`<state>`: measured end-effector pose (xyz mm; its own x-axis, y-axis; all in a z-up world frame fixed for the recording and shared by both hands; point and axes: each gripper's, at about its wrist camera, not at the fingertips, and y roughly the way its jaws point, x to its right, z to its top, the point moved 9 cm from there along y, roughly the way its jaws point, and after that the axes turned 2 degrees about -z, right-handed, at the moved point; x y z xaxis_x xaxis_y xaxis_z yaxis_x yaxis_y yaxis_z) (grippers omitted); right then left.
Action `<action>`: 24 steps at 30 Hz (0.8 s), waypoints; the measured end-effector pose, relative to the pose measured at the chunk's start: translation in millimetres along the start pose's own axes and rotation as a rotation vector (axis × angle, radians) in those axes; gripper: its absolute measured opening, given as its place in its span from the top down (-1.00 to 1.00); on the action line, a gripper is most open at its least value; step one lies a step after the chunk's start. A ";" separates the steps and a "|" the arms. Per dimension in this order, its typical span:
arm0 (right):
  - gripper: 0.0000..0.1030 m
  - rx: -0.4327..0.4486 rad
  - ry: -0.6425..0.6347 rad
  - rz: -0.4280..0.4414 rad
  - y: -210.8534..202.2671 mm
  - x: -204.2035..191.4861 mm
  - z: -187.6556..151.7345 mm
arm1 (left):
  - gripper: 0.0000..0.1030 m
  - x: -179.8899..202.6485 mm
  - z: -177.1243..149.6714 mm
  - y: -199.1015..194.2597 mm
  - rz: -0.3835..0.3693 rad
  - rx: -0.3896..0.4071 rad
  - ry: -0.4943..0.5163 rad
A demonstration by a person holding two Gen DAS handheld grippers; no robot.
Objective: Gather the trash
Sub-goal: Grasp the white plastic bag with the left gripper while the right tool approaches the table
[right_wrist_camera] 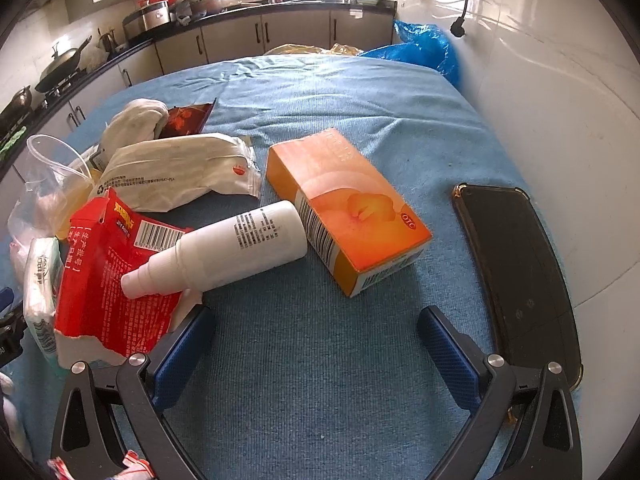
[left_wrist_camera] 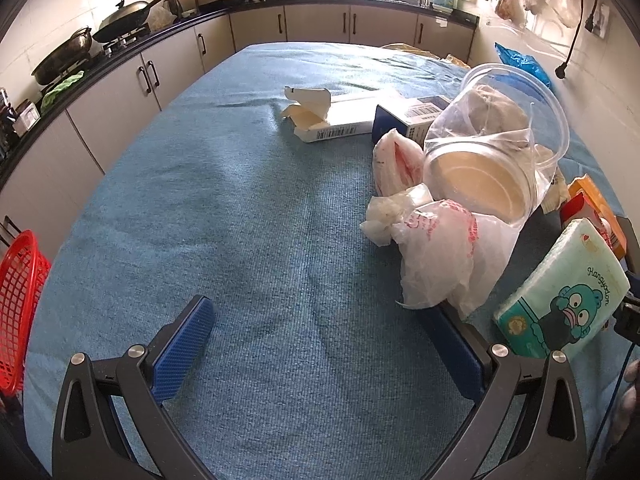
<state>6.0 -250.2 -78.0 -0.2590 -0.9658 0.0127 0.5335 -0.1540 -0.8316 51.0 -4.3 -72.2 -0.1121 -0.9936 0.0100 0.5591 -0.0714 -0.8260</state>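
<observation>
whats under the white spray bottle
The white spray bottle lies with its nozzle end on the torn red packet and its base against the orange box. What is beneath its middle is hidden.

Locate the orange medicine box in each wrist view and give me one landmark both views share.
Left wrist view: the orange medicine box shows only as a sliver at the right edge, behind the tissue pack.
Right wrist view: it lies centre frame, beside the white spray bottle, ahead of the open right gripper.
Shared landmark: the clear plastic container, at the left edge in the right wrist view.
</observation>
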 end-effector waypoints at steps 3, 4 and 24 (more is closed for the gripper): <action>-1.00 0.001 0.001 0.001 -0.4 0.2 -0.9 | -1.00 0.1 -0.6 -0.7 0.002 0.006 -0.002; -1.00 0.000 -0.001 0.001 -0.5 0.1 -1.1 | -1.00 -0.2 -1.4 -1.0 0.004 0.007 -0.003; -0.85 0.197 -0.029 0.007 -127.2 -34.5 -46.3 | -0.68 -25.6 -25.0 -157.2 -0.006 0.286 0.023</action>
<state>-90.2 -187.6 1.7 -0.2326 -0.9722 0.0257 0.6836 -0.1823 -0.7067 -54.6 34.5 43.2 -0.1328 -0.9911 -0.0016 0.7668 -0.1018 -0.6337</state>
